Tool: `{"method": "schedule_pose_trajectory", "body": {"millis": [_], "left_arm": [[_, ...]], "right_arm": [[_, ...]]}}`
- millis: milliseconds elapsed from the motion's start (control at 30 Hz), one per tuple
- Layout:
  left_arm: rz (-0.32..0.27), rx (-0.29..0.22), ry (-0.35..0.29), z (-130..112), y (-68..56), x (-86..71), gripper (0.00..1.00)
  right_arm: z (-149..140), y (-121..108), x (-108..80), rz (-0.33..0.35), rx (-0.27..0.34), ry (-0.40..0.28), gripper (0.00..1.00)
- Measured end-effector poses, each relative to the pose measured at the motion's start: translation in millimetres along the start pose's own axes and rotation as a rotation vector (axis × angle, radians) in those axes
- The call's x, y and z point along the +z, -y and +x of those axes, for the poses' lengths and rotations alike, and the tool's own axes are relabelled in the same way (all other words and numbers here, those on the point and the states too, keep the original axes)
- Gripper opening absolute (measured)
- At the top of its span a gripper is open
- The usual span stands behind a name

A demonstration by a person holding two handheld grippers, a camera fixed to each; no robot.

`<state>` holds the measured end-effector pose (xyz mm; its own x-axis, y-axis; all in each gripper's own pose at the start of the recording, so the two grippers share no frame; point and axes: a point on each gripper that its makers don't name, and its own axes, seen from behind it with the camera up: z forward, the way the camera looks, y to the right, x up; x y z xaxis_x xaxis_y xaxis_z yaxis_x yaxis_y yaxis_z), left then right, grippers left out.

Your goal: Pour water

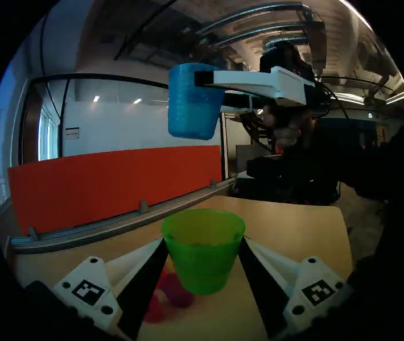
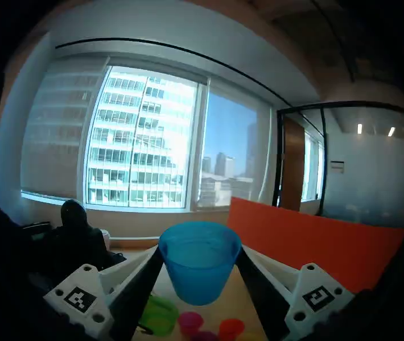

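Observation:
In the left gripper view my left gripper is shut on a green cup, held upright just above the wooden table. Higher up and farther off, the right gripper holds a blue cup upright in the air, with a hand behind it. In the right gripper view my right gripper is shut on that blue cup, which is upright and lifted above the table. Whether either cup holds water cannot be told. Far below it lies a green cup.
Small pink and red cups lie on the table under the left gripper, also seen as pink and red cups from the right gripper. An orange partition runs along the table's far edge. Large windows stand beyond.

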<state>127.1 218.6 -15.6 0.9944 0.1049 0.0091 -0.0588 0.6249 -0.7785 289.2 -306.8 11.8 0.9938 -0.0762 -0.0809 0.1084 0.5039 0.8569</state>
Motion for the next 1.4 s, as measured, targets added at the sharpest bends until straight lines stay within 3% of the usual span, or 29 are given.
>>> {"method": "schedule_pose_trajectory", "body": {"millis": [200,800,1100,1400], "left_arm": [[0.011,0.002,0.019,-5,4.7,-0.6,0.84],[0.028,0.017,0.093,-30,13.9,-4.1,0.84],[0.021,0.027,0.135,-43,11.3,-3.4,0.84],[0.004,0.034,0.185,-56,7.4,0.5,0.83]], "right_arm": [[-10,-1,-9.2,-0.008,-0.010,0.022,0.90],[-63,-34,-54.2,-0.077,-0.040,0.102,0.90],[-91,-36,-71.4,-0.079,-0.056,0.144,0.90],[-113,-33,-75.8,-0.069,-0.043,0.166,0.91]]}}
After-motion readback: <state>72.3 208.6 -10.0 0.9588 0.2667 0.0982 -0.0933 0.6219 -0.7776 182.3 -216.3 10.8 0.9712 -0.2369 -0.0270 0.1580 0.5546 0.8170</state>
